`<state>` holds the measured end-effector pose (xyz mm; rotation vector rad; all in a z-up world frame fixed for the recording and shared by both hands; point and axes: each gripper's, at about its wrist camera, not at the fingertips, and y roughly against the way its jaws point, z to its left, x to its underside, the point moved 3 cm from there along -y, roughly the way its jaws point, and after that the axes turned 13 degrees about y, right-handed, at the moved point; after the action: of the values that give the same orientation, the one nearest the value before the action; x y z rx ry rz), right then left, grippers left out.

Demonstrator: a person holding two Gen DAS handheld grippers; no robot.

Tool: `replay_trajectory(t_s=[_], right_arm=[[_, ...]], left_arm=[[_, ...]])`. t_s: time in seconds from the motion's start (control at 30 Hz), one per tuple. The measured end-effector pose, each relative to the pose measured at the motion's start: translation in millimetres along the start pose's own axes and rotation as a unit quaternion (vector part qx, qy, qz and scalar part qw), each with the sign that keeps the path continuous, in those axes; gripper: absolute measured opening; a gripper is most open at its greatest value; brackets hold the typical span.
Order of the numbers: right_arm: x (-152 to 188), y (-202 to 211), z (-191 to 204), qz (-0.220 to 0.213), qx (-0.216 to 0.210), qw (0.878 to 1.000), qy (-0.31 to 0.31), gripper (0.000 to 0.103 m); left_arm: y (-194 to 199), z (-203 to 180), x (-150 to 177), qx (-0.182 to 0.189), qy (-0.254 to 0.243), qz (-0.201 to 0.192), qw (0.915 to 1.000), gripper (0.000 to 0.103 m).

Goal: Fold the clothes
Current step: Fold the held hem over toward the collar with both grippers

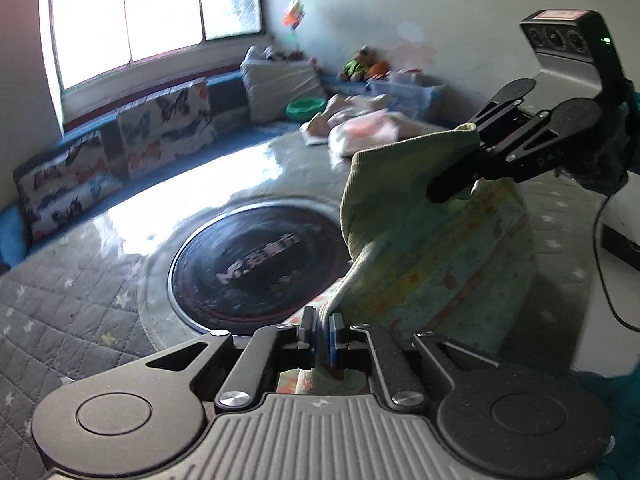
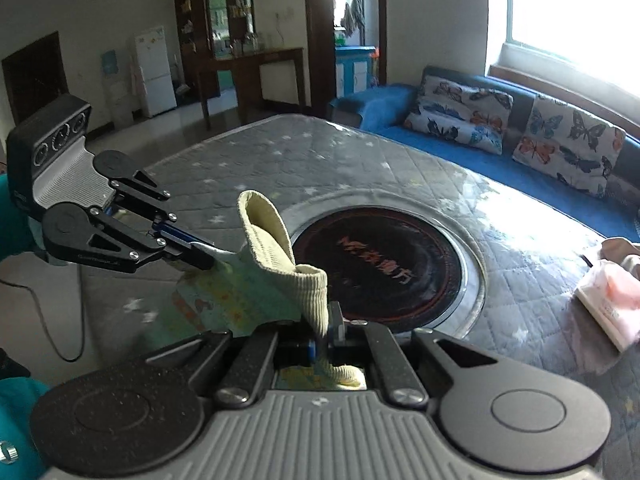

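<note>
Fridge [image 2: 151, 70] right view only, toys [image 1: 362, 65] left

From my feed: a grey quilted table cover [image 2: 248, 152] with a round black hotplate [image 2: 384, 264] set in the middle, a blue sofa [image 2: 384, 120] with butterfly cushions [image 2: 460, 112] under the window [image 1: 152, 12], a white fridge [image 2: 154, 70] far back.
</note>
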<state>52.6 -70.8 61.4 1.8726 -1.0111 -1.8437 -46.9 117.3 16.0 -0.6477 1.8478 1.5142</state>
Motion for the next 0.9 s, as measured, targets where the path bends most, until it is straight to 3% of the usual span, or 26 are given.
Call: replay_trajectory(t_s=[0.27, 0.4, 0.47, 0.53, 0.7, 0.9], right_arm=[[16, -82, -35, 0.032, 0.014, 0.998, -0.054, 0.004], [30, -104, -44, 0.037, 0.028, 0.995, -0.087, 0.007], [35, -108, -48, 0.034, 0.04, 0.993, -0.104, 0.019], [38, -106, -52, 0.032, 0.057, 0.992, -0.109, 0.02], [39, -83, -52, 0.015, 0.094, 0.99, -0.1, 0.031], [41, -38, -26, -0.027, 0.115, 0.99, -0.078, 0.062]], left_arm=[[-64, 41, 1, -0.024, 0.066, 0.045, 0.9965, 0.007], [-75, 50, 2, -0.028, 0.098, 0.051, 0.9934, 0.012], [-76, 52, 2, -0.032, 0.104, 0.05, 0.9928, 0.017], [-77, 55, 1, -0.044, 0.109, 0.047, 0.9919, 0.03], [-78, 64, 0, -0.055, 0.133, 0.042, 0.9887, 0.038], [-78, 71, -4, -0.06, 0.158, 0.039, 0.9848, 0.047]])
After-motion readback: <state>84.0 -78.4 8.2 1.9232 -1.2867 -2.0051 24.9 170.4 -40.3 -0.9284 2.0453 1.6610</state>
